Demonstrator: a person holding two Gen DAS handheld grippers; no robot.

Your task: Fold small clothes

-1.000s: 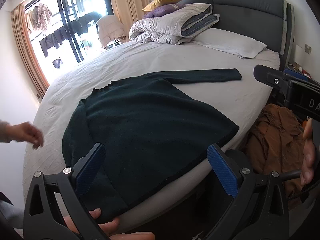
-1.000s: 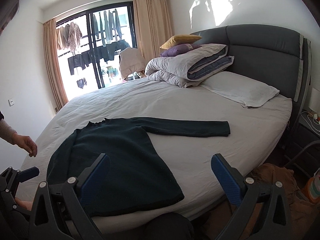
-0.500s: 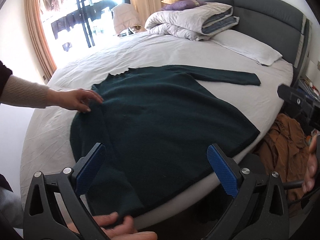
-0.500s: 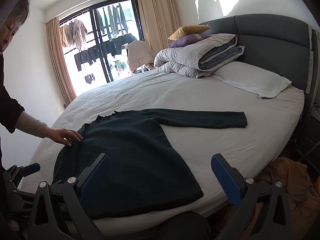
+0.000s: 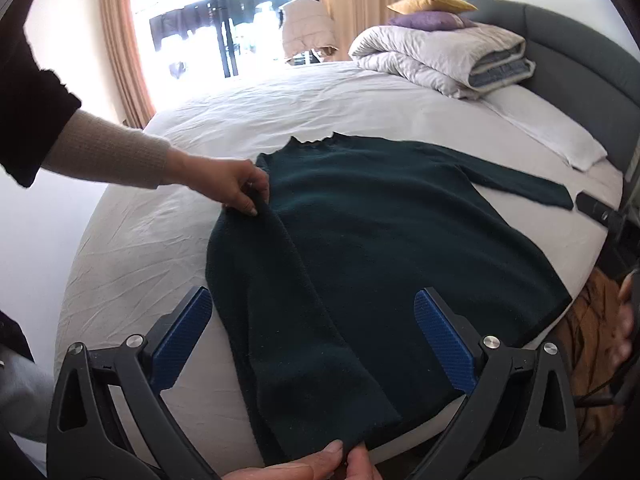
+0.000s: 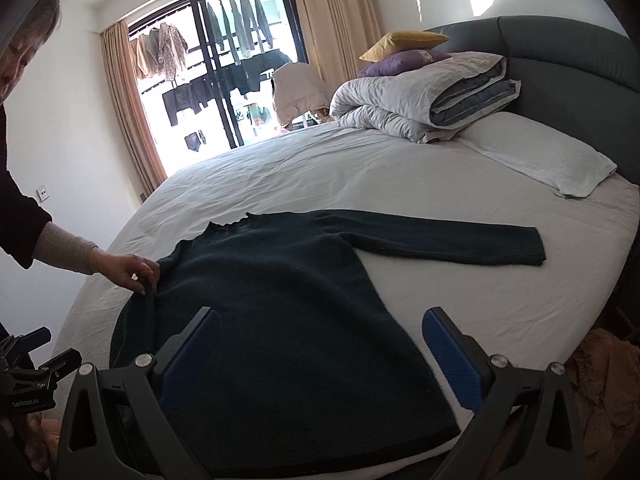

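A dark green sweater (image 5: 384,240) lies flat on the white bed (image 5: 280,120), hem at the near edge; it also shows in the right wrist view (image 6: 288,320). Its right sleeve (image 6: 448,242) is stretched out sideways. Its left sleeve (image 5: 280,320) is folded over the body. A second person's bare hand (image 5: 236,186) pinches the left shoulder; it also shows in the right wrist view (image 6: 128,272). My left gripper (image 5: 312,336) is open and empty above the hem. My right gripper (image 6: 316,352) is open and empty above the sweater's lower part.
A folded duvet (image 6: 424,96) with purple and yellow cushions and a white pillow (image 6: 540,156) lie at the head of the bed. Brown clothes (image 5: 592,344) are heaped on the floor at the right. A window with curtains is behind.
The other person's hand has reached onto the sweater, gripped the left shoulder and laid the left sleeve over the body. Both grippers moved closer over the bed.
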